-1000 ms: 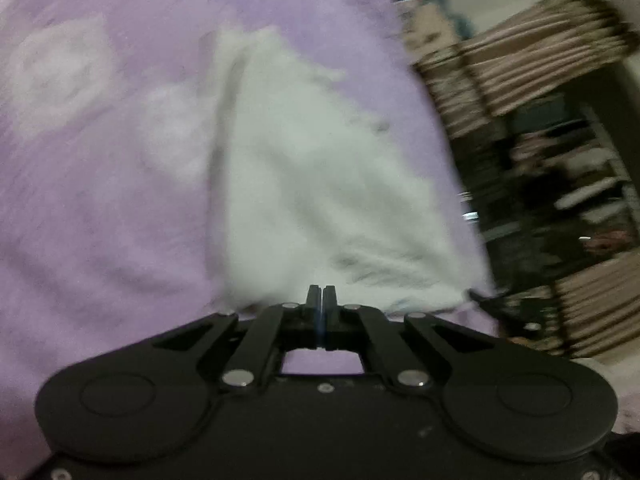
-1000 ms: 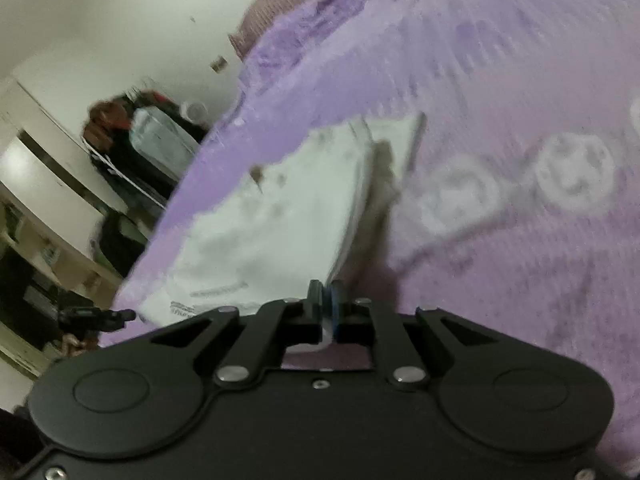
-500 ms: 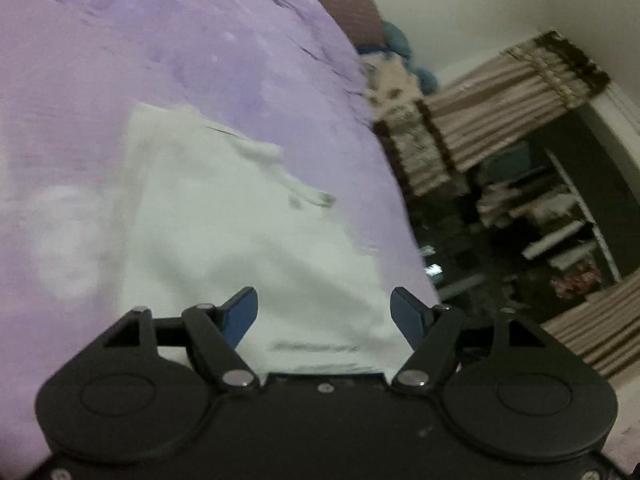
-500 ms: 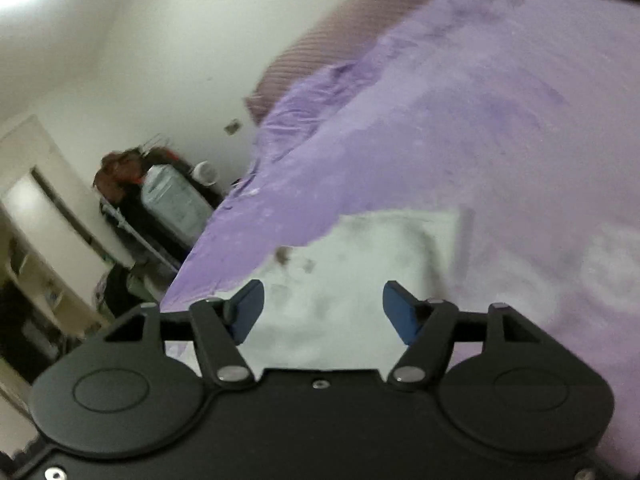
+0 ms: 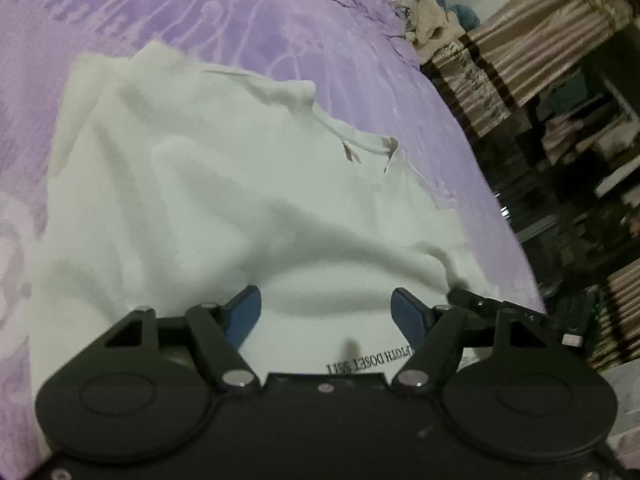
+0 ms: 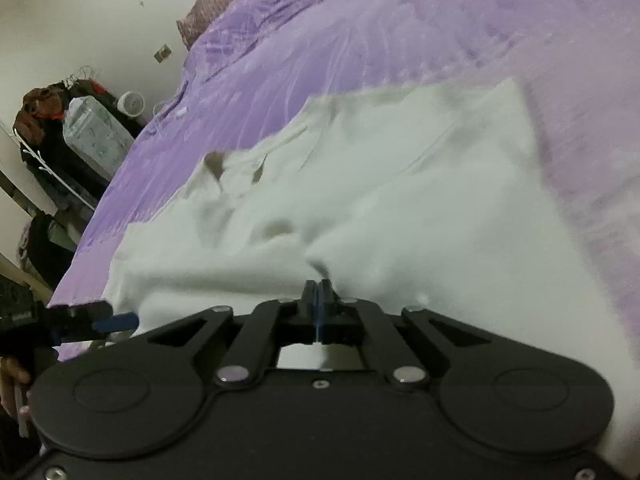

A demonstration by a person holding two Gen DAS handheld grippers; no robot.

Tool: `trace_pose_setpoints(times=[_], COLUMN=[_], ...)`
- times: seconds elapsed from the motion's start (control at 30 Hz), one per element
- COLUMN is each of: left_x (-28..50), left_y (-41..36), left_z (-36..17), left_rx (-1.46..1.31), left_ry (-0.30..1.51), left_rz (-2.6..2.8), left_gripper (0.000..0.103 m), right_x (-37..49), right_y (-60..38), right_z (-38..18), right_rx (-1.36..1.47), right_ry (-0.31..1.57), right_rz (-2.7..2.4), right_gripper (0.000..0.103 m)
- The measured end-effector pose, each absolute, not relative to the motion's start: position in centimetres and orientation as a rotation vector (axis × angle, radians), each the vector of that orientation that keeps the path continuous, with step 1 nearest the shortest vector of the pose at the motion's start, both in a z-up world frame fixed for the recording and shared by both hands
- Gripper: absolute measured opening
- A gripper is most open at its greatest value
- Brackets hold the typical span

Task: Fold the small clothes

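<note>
A: How many things do you count?

B: One white shirt (image 5: 208, 184), two grippers, one bed with a purple sheet (image 5: 160, 4). The shirt lies spread on the sheet near the bed's near edge, rumpled, its collar toward the right side in the left wrist view, with a line of black print at its near hem.

A: And the grippers?

B: The left gripper (image 5: 326, 312) hangs over the near hem with its blue pads wide apart, nothing between them but the cloth lying below. The right gripper (image 6: 318, 294) has its pads pressed together, and a small ridge of shirt (image 6: 400, 200) cloth rises right at their tips, pinched there.

A: What differs from before?

B: A second ago both were closed on the shirt, which stood lifted and folded over. Half a second ago both were open above it. Now only the right one has closed again, and the shirt lies flatter.

A: The room?

B: Striped curtains (image 5: 532, 44) and dark shelves at the left view's right side; in the right view a pale wall (image 6: 80, 8), a cluttered rack (image 6: 72, 128), and a pillow (image 6: 224, 4) at the bed's far end.
</note>
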State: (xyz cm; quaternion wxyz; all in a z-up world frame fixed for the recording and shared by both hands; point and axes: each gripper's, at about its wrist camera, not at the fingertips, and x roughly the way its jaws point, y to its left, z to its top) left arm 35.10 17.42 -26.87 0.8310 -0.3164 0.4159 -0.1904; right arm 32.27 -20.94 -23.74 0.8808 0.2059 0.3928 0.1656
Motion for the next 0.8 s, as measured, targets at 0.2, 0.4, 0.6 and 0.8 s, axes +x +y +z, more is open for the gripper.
trace_pose_setpoints(times=[0.2,0.4,0.6,0.8], left_x=[32.6,31.0,33.7,35.0], left_y=[18.2,16.1,14.6,16.4], left_z=[-26.8,-22.1,-22.5,-24.3], left_rx=[-0.672,-0.407,-0.353,-0.433], left_ry=[0.858,0.784,0.868,0.911], left_rz=[-0.388,-0.21,-0.267,-0.316], left_gripper=[0.073,0.074,0.075,0.075], right_x=[30.4,29.2,34.0,39.7], right_y=[-27.2,-25.2,-22.3,-23.4], right_z=[-23.7,-20.2,-18.7,-20.7], right_rx=[0.337,0.184,-0.012,-0.004], right_ry=[0.779,0.664,0.677,0.804], right_rz=[0.096,0.127,0.178,0.242], right_gripper=[0.0,0.006,0.06,0.055])
